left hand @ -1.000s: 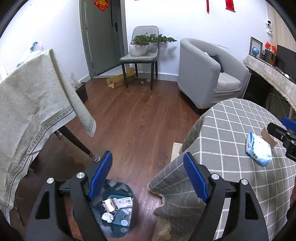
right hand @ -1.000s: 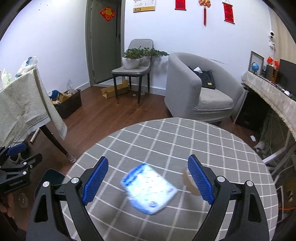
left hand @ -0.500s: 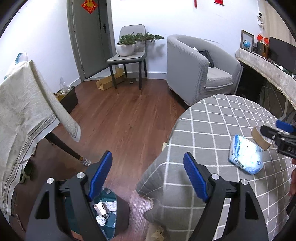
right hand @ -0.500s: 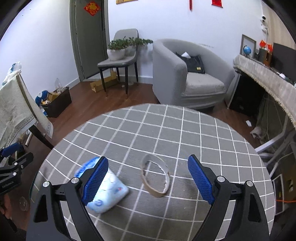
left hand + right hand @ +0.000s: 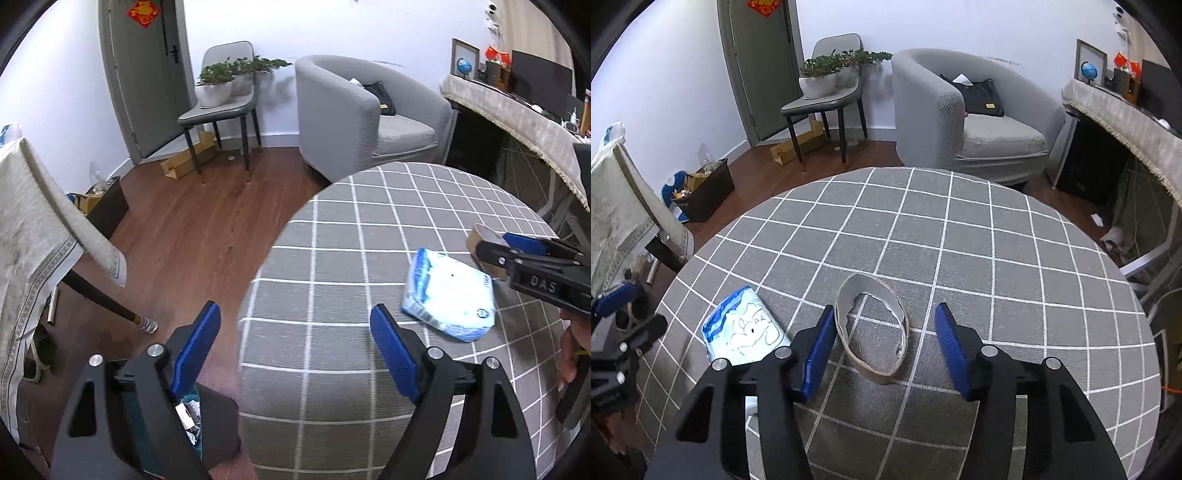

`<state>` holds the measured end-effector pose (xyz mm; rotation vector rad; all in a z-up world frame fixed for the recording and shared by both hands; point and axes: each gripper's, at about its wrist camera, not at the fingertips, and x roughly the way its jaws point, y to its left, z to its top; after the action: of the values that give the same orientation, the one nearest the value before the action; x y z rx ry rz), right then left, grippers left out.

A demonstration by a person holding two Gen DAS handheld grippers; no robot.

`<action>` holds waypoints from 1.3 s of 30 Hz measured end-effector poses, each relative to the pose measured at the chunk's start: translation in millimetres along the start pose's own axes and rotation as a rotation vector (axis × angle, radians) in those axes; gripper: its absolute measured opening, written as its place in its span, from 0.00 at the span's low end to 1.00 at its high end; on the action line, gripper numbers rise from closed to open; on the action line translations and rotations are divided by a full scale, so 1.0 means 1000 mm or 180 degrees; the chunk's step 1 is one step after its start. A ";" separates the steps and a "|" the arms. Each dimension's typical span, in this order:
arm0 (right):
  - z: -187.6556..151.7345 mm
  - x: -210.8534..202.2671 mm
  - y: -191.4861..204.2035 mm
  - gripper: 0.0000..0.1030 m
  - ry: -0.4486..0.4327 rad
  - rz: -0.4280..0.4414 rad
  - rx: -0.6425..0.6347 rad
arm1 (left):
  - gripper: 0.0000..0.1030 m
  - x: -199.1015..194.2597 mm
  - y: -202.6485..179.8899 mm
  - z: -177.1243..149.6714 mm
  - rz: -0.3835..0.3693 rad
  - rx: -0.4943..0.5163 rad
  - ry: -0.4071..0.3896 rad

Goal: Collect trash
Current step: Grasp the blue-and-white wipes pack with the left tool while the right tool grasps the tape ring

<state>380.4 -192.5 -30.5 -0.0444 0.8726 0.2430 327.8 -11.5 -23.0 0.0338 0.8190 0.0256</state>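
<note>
A torn brown cardboard tape ring [image 5: 871,328] lies on the round table with the grey checked cloth [image 5: 960,240]. My right gripper [image 5: 884,350] is low over the ring, its jaws closing with the ring between them. The left pad is at the ring's edge and a gap remains on the right. A blue-and-white tissue pack [image 5: 742,332] lies just left of it. My left gripper [image 5: 295,347] hovers over the table's near edge, jaws opening and empty. From there I see the tissue pack [image 5: 448,295] and the right gripper [image 5: 498,249] half hiding the ring [image 5: 480,236].
A dark trash bin [image 5: 221,413] with paper scraps stands on the wooden floor under my left gripper. A cloth-draped table [image 5: 33,229] is at the left. Beyond are a grey armchair [image 5: 960,118], a chair with potted plants [image 5: 827,92] and a sideboard [image 5: 1126,114].
My right gripper shifted from over the tissue pack to the tape ring, came lower, and its jaws narrowed around it. My left gripper swung from over the bin toward the table.
</note>
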 end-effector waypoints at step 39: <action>-0.012 -0.031 -0.077 0.34 -0.0218 0.0055 0.0254 | 0.91 0.016 -0.093 0.004 -0.0530 0.0548 0.0063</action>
<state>369.2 -274.9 -19.2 0.0455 0.8140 0.2242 343.1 -103.8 -35.6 0.1277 0.8399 -0.2021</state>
